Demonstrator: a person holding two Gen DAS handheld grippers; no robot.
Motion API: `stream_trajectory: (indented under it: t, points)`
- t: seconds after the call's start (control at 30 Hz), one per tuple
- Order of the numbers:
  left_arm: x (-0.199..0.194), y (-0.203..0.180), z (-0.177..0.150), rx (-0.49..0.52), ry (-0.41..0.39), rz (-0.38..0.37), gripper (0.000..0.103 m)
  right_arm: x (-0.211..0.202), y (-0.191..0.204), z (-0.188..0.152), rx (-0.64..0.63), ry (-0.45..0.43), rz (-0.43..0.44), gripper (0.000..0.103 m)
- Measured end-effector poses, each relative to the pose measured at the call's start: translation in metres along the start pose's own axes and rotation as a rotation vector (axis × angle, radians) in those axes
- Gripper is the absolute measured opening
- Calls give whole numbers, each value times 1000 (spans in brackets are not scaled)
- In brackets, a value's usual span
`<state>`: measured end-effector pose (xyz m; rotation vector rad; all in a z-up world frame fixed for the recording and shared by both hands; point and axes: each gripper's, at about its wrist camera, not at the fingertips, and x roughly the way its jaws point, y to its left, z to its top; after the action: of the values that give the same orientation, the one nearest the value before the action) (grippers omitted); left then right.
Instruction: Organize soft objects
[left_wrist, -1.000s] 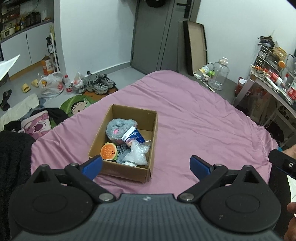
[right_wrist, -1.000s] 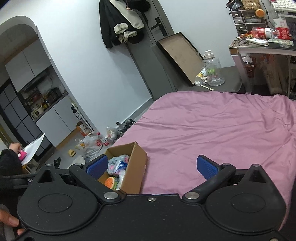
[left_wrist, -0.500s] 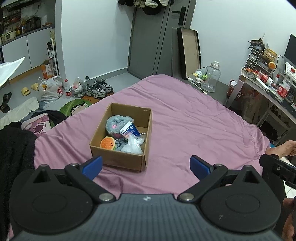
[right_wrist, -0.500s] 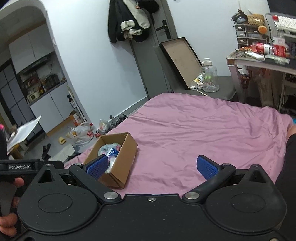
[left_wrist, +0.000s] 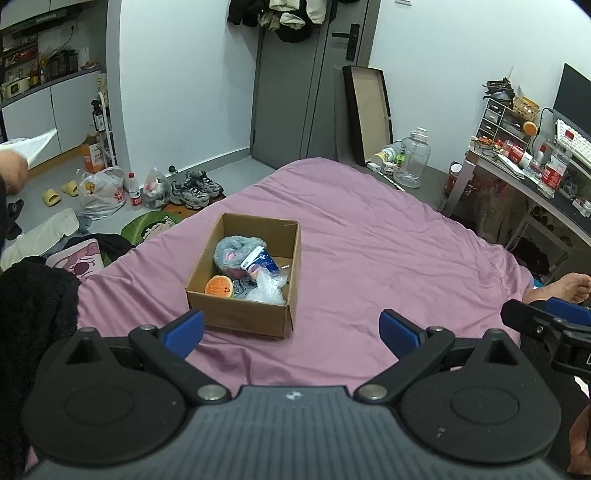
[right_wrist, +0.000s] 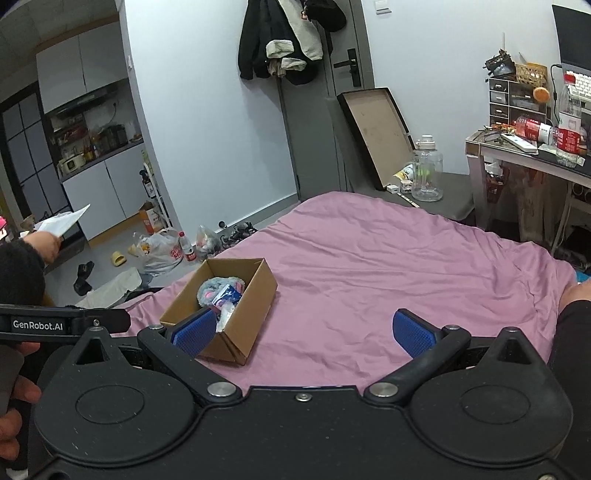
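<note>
A brown cardboard box (left_wrist: 243, 317) stands on the pink bedspread (left_wrist: 369, 258). It holds a grey plush toy (left_wrist: 232, 253), an orange round plush (left_wrist: 218, 286), a blue-and-white packet (left_wrist: 260, 260) and a clear plastic bag (left_wrist: 267, 290). The box also shows in the right wrist view (right_wrist: 255, 291). My left gripper (left_wrist: 291, 332) is open and empty, just short of the box's near wall. My right gripper (right_wrist: 303, 332) is open and empty, to the right of the box; its left fingertip (right_wrist: 194, 334) overlaps the box corner in view.
The floor on the left holds shoes (left_wrist: 194, 190), plastic bags (left_wrist: 101, 190), slippers and clothes. A grey door (left_wrist: 295, 92), a leaning frame (left_wrist: 367, 110) and a big clear jug (left_wrist: 412, 158) stand beyond the bed. A cluttered desk (left_wrist: 535, 177) is at right. A bare foot (left_wrist: 565, 288) rests at the bed's right edge.
Both grippers have pulled back and risen; the box looks smaller and farther in the left view. The right gripper now shows more of the box. Both stay open.
</note>
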<state>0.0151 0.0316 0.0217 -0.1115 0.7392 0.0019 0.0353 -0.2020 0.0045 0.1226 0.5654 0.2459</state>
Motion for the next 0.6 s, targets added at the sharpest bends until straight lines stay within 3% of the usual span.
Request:
stream_trajectory:
  t: [0.6]
  points:
    - [1,-1,-5,18,-3,7,100,3,-1,-3,1,7,-17,103]
